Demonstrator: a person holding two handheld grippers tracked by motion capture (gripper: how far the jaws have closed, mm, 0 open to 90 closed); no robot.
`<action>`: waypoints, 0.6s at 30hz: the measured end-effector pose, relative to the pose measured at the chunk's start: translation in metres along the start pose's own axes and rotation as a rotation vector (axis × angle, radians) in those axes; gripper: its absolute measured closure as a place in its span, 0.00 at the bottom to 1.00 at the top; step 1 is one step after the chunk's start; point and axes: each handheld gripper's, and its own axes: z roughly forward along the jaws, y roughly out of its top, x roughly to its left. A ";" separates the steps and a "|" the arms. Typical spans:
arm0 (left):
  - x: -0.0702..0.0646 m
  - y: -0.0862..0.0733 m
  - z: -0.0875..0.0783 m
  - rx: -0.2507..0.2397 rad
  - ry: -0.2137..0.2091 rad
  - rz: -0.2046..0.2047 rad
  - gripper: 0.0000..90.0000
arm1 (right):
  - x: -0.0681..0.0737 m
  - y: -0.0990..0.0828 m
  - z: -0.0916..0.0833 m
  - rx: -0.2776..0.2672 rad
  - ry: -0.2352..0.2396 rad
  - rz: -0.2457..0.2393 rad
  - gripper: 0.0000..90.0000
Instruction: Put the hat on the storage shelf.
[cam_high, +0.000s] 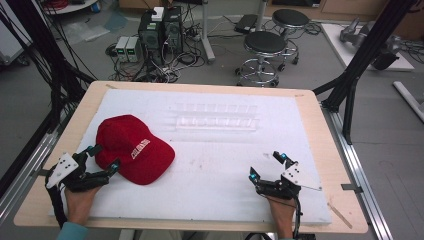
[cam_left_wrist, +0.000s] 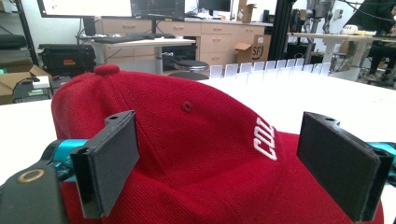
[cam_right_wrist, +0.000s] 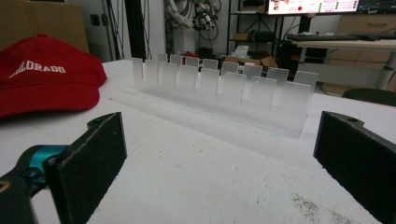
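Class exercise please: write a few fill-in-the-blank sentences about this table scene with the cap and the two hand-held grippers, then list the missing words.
1. The cap on the white mat is ____ in colour.
2. The left gripper has its jaws ____ on either side of the cap's rear edge, pads not pressing.
3. The clear slotted rack lies ____ the cap from the person's side of the table.
4. The right gripper holds ____ between its jaws.

Missing words: red; open; beyond; nothing

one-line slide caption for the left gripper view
Open left gripper straddles the red cap, pads clear of the fabric.
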 end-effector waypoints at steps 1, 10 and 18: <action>0.000 0.000 0.000 0.001 -0.001 -0.002 0.15 | 0.000 0.000 0.000 -0.001 -0.001 0.000 0.02; 0.000 0.000 0.000 -0.002 0.000 0.000 0.15 | 0.000 0.000 0.000 -0.007 0.001 0.003 0.02; 0.000 0.000 -0.001 -0.005 -0.003 -0.001 0.15 | 0.000 0.000 0.000 -0.003 0.002 0.005 0.02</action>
